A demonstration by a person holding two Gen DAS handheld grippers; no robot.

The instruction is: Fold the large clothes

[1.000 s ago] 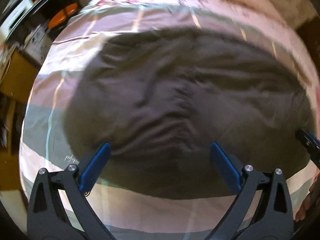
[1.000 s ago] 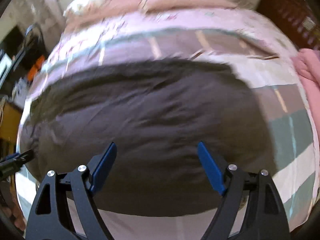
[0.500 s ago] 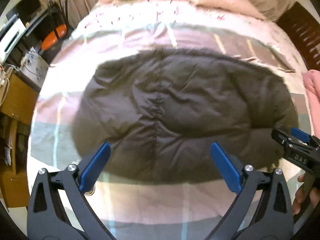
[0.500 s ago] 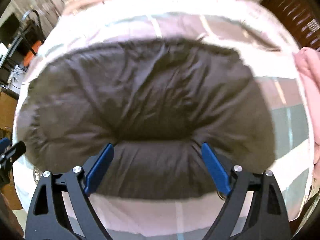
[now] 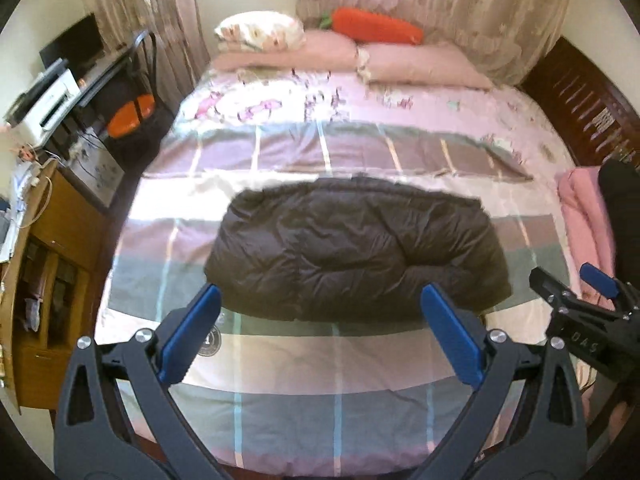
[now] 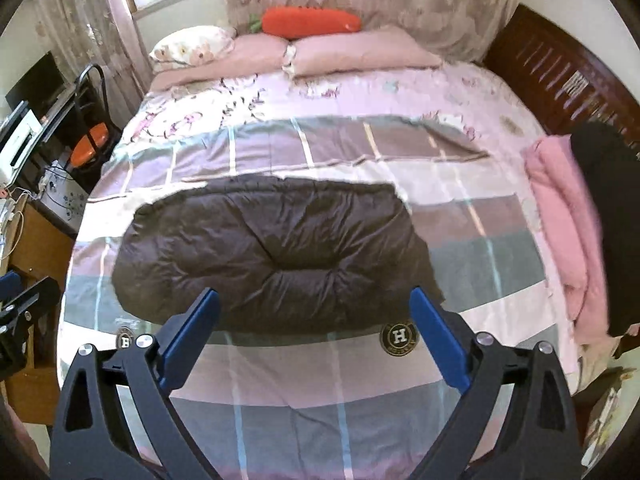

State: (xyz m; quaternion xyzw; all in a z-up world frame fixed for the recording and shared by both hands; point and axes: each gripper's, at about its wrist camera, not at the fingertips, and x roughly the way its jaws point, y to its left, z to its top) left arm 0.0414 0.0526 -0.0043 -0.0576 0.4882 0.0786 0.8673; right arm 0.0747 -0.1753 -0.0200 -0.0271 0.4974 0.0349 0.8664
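A dark brown puffer jacket (image 5: 356, 248) lies folded into a wide bundle in the middle of the bed; it also shows in the right wrist view (image 6: 276, 252). My left gripper (image 5: 320, 320) is open and empty, held above the bed's near part, short of the jacket's near edge. My right gripper (image 6: 314, 320) is open and empty, also short of the jacket. The right gripper shows at the right edge of the left wrist view (image 5: 576, 292), and the left gripper at the left edge of the right wrist view (image 6: 24, 300).
The bed (image 5: 320, 396) has a striped pink, grey and teal cover. Pillows (image 5: 416, 64) and a carrot-shaped cushion (image 5: 380, 26) lie at the head. Pink and black clothes (image 6: 568, 216) are piled at the right edge. A wooden desk (image 5: 48, 240) stands left, a dark headboard (image 6: 560, 76) right.
Both grippers have pulled back and up from the jacket, so the whole bed and room come into view. The jacket stays lying folded on the bed.
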